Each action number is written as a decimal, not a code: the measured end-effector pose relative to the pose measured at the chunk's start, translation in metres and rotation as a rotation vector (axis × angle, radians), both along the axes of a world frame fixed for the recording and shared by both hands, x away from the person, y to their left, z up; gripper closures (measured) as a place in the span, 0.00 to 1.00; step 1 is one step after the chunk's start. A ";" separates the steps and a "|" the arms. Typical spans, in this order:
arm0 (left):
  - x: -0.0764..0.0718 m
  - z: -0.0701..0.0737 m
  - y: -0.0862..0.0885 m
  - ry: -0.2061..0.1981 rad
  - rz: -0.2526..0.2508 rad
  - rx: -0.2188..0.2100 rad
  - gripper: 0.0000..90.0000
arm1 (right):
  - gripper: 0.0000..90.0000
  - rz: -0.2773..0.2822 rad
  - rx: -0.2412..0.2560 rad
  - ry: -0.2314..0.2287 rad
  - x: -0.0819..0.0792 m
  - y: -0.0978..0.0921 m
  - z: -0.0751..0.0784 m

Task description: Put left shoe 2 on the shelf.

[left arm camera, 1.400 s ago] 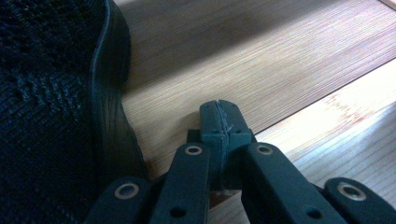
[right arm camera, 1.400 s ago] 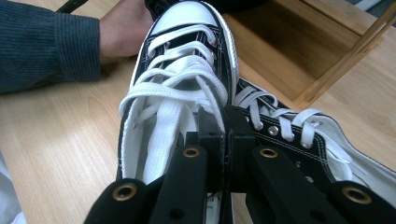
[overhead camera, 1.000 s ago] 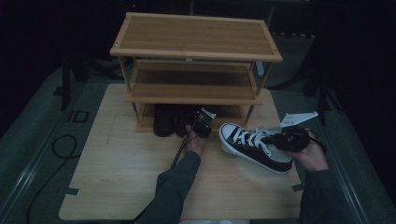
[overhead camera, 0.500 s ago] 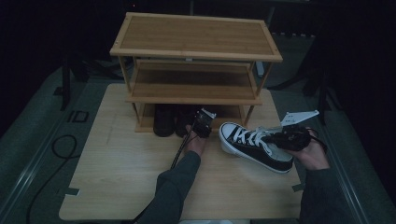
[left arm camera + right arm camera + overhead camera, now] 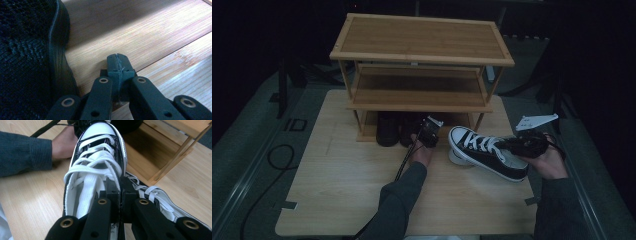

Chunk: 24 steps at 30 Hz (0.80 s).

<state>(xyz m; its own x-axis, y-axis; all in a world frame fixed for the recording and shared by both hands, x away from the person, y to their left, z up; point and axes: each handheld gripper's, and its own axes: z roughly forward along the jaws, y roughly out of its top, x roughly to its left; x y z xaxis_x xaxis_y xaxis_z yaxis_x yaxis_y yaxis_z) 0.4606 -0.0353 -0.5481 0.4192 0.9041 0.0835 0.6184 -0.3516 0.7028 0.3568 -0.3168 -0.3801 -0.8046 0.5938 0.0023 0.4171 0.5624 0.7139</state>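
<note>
Right tongs (image 5: 119,192) clamped on one black-and-white sneaker (image 5: 486,151), left tongs (image 5: 117,66) closed empty beside two dark shoes (image 5: 398,129).

Dark shoes (image 5: 399,129) under my rack (image 5: 422,55): toes hidden beneath the lowest shelf, make too dim to tell. Second sneaker (image 5: 160,202), beside the rack's leg: mostly covered by my right claw (image 5: 120,192). Black knit shoe (image 5: 25,57): cut off by the picture's left edge.
</note>
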 end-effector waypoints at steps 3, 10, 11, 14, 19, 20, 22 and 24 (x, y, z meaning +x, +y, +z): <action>0.000 0.000 0.000 0.002 0.003 -0.007 1.00 | 0.98 -0.010 0.007 -0.004 0.001 -0.001 0.004; 0.000 0.000 0.000 0.002 0.000 -0.002 1.00 | 0.98 -0.017 0.016 -0.010 0.005 0.001 0.013; 0.000 0.000 0.000 0.003 0.000 -0.002 1.00 | 0.98 -0.017 0.018 -0.011 0.005 0.001 0.014; 0.000 0.000 0.000 0.005 0.002 -0.007 1.00 | 0.98 -0.021 0.023 -0.012 0.007 0.002 0.018; 0.000 0.000 0.000 0.006 0.001 -0.006 1.00 | 0.98 -0.018 0.033 -0.017 0.011 0.005 0.026; 0.000 0.000 0.000 0.005 0.002 -0.007 1.00 | 0.98 -0.017 0.034 -0.018 0.011 0.006 0.027; 0.000 0.000 0.000 0.007 0.001 -0.012 1.00 | 0.98 -0.012 0.037 -0.024 0.012 0.008 0.031; 0.000 0.000 0.000 0.009 -0.002 -0.015 1.00 | 0.98 -0.011 0.043 -0.027 0.013 0.010 0.035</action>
<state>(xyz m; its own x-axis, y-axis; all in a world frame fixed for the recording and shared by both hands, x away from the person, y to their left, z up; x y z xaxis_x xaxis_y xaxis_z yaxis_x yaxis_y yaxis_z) 0.4608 -0.0350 -0.5478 0.4220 0.9042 0.0658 0.6239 -0.3423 0.7025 0.3697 -0.3070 -0.3455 -0.7980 0.6027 0.0059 0.4032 0.5265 0.7485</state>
